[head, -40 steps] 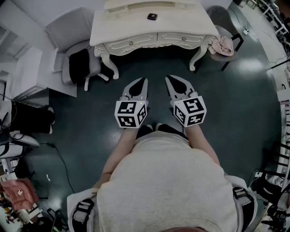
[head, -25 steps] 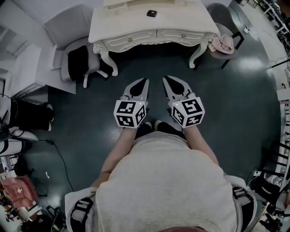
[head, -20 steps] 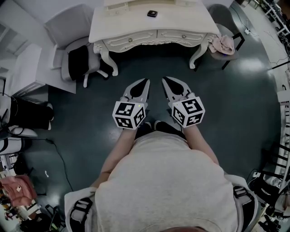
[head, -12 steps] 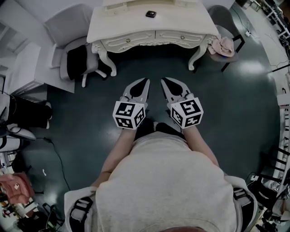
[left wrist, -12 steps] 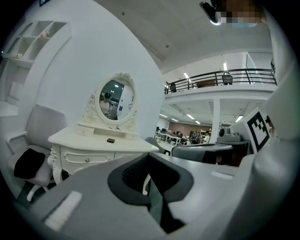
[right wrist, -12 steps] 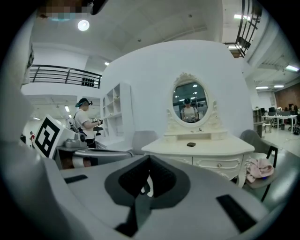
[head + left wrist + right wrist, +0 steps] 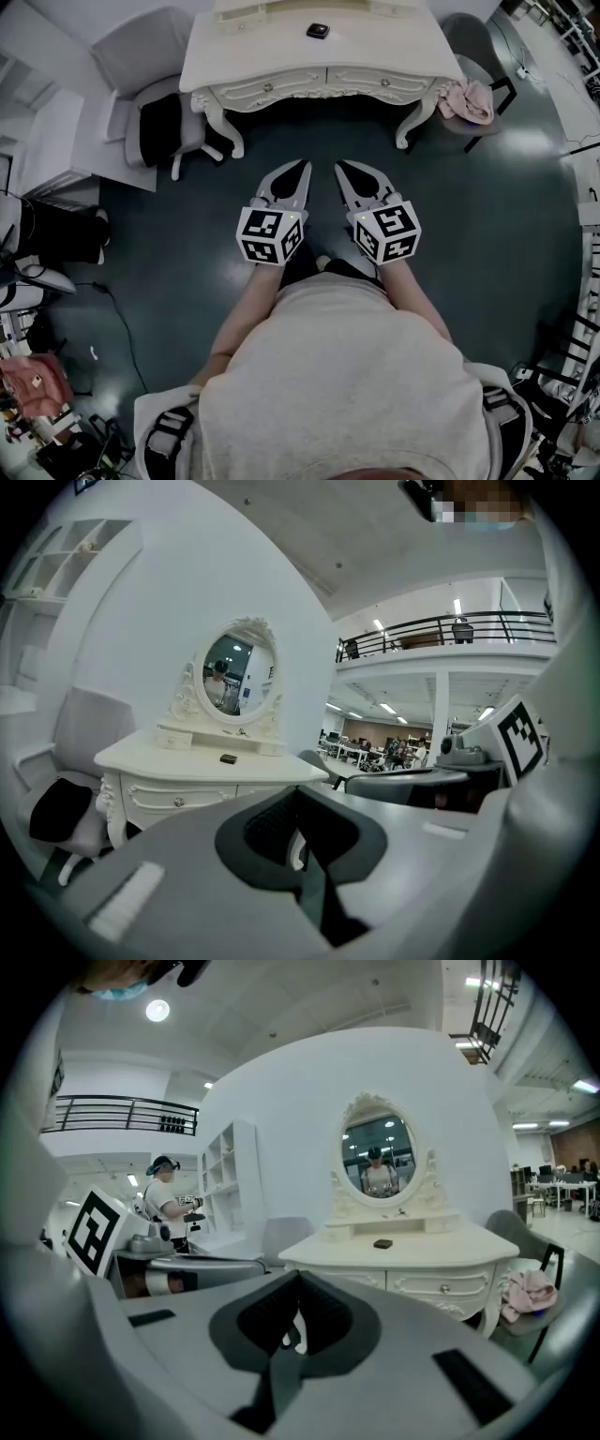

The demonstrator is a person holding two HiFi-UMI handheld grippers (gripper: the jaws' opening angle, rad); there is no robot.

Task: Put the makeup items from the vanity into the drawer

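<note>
Makeup case (image 7: pixel 317 31), small, dark and flat, lies alone on the top of the white vanity (image 7: pixel 281 58), near its back edge, below the oval mirror (image 7: pixel 239 672). The vanity stands at twelve o'clock from the person, well apart from both grippers.

At ten o'clock a grey chair (image 7: pixel 141 56) is pushed up beside the vanity's left leg, with a black cushion (image 7: pixel 164 131) on its seat. Both drawers (image 7: pixel 269 89) in the vanity front are shut, one knob on each.

Over the dark floor (image 7: pixel 169 244), the left gripper (image 7: pixel 300 166) points toward twelve o'clock. Its jaws meet at the tips and nothing is between them. Its marker cube (image 7: pixel 270 234) faces up just in front of the person's body. Just beside it at three o'clock, the right gripper (image 7: pixel 342 167) points the same way. Its jaws are likewise closed, and empty. In the right gripper view the makeup case sits straight ahead, at twelve o'clock over the closed jaws.

At two o'clock a dark chair (image 7: pixel 483 47) stands by the vanity's right leg, with a pink cloth (image 7: pixel 469 100) bunched on its seat.
</note>
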